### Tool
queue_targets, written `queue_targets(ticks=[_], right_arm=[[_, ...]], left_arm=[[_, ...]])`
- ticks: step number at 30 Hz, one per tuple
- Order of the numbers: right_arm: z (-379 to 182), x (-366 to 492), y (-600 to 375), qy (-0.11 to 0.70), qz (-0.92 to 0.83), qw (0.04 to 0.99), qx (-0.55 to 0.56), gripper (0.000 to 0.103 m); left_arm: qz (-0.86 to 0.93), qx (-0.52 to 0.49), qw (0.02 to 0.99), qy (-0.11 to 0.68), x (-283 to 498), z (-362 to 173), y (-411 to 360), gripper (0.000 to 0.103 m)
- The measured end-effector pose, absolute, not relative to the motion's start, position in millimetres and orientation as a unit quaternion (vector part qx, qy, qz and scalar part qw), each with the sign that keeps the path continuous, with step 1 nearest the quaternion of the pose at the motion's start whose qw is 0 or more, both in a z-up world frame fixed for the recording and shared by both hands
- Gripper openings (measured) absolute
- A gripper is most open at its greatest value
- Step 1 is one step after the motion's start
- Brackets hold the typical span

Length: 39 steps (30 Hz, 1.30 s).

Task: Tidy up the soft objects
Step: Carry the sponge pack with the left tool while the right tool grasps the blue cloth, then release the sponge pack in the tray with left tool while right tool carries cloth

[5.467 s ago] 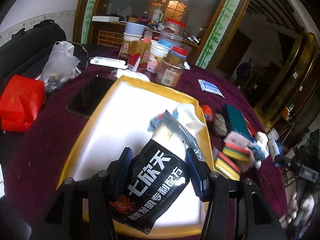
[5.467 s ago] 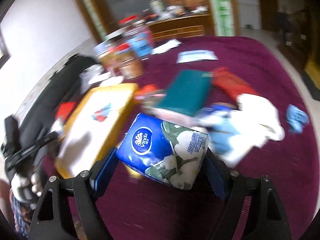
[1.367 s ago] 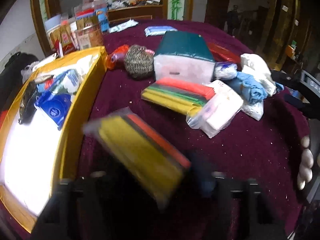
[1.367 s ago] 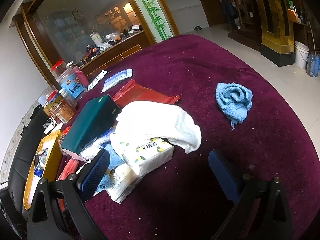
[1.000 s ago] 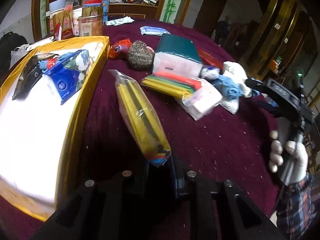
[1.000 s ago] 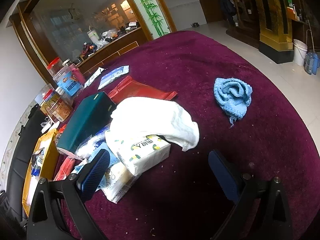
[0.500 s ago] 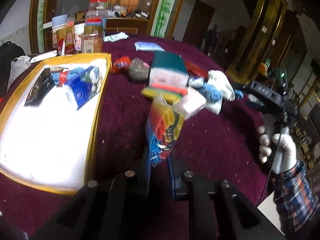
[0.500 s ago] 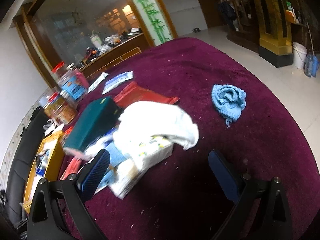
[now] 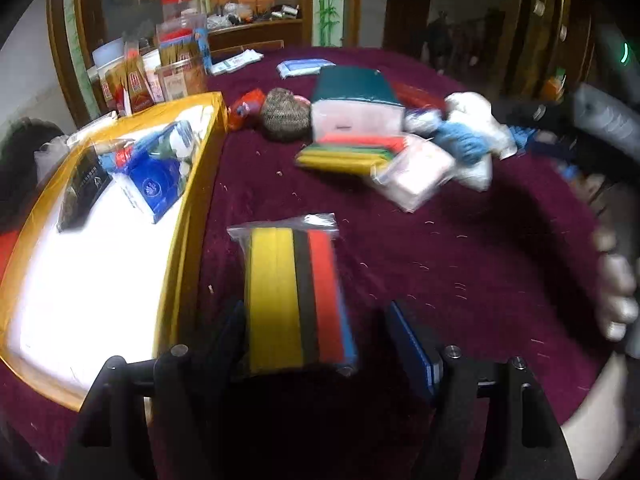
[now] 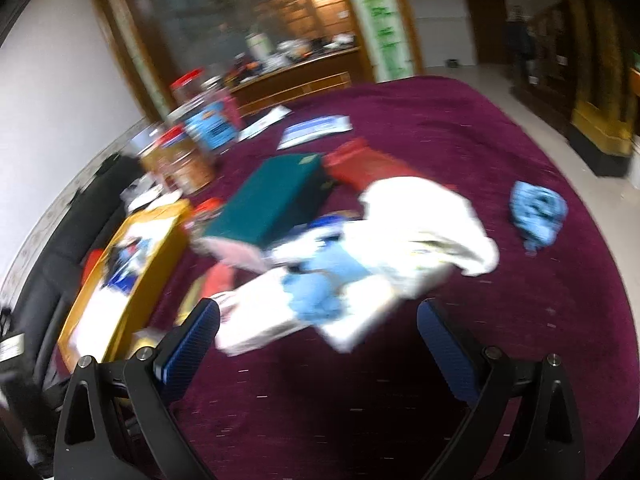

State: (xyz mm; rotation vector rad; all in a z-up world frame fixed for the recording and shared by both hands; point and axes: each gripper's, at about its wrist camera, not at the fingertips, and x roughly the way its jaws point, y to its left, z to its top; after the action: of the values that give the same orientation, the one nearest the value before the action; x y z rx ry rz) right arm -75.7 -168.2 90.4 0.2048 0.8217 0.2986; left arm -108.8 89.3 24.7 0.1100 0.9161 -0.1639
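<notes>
My left gripper (image 9: 328,340) stands open around a clear bag of yellow, black and red sponges (image 9: 296,296), which lies flat on the maroon cloth beside the yellow tray (image 9: 188,216). The tray holds a blue tissue pack (image 9: 154,184) and a black packet (image 9: 80,184). My right gripper (image 10: 320,344) is open and empty, above a blurred pile: white tissue packs (image 10: 276,312), a blue cloth (image 10: 320,284), a white towel (image 10: 424,216). A second sponge pack (image 9: 348,152) lies further back.
A teal box (image 9: 352,92), a knitted brown ball (image 9: 286,114) and a red packet (image 10: 368,164) lie on the cloth. Jars and boxes (image 9: 160,72) stand at the back. A blue rag (image 10: 538,208) lies apart on the right.
My left gripper has opened and the sponge bag, pinched upright before, now lies flat between the fingers. My right gripper has swung toward the pile; its view is blurred.
</notes>
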Motion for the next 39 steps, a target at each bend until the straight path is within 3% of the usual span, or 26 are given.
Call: queue_targets(ticks=[1,2,5,12,19,31,32,34,35,39], right_arm=[[92,-74,-158,0.402,0.158,0.897,0.092,0.099],[93,-72,-149,0.408,0.173,0.893,0.085,0.099],[97,-69,-132,0.417,0.187,0.887,0.063,0.099],[103,-57,-140,0.424,0.171,0.888,0.059,0.099],[131,-42,-237,0.392,0.044,0.915,0.088,0.099],[67,22,-314,0.462,-0.075,0.879,0.086,0.099],[65,24,-315,0.462,-0.075,0.879,0.086,0.097],[61,27,-314,0.464,-0.075,0.88,0.074,0.069],[58,29,-313,0.465,-0.077,0.88,0.062,0.039],[51,34,-315,0.48,-0.064,0.871,0.082,0.039]], left_arm=[[-0.069,0.072,0.892,0.44,-106,21,85,0.065],[-0.058,0.087,0.895,0.433,-106,20,83,0.051],[-0.077,0.054,0.899,0.428,-109,25,98,0.046],[-0.126,-0.038,0.903,0.41,-129,47,130,0.046],[-0.17,-0.108,0.901,0.384,-145,73,158,0.046],[-0.11,-0.134,0.913,0.37,-161,91,204,0.046],[-0.101,-0.134,0.914,0.369,-162,92,210,0.046],[-0.073,-0.136,0.916,0.369,-163,92,226,0.046],[-0.066,-0.139,0.916,0.37,-163,91,232,0.046],[-0.032,-0.158,0.912,0.377,-158,83,260,0.046]])
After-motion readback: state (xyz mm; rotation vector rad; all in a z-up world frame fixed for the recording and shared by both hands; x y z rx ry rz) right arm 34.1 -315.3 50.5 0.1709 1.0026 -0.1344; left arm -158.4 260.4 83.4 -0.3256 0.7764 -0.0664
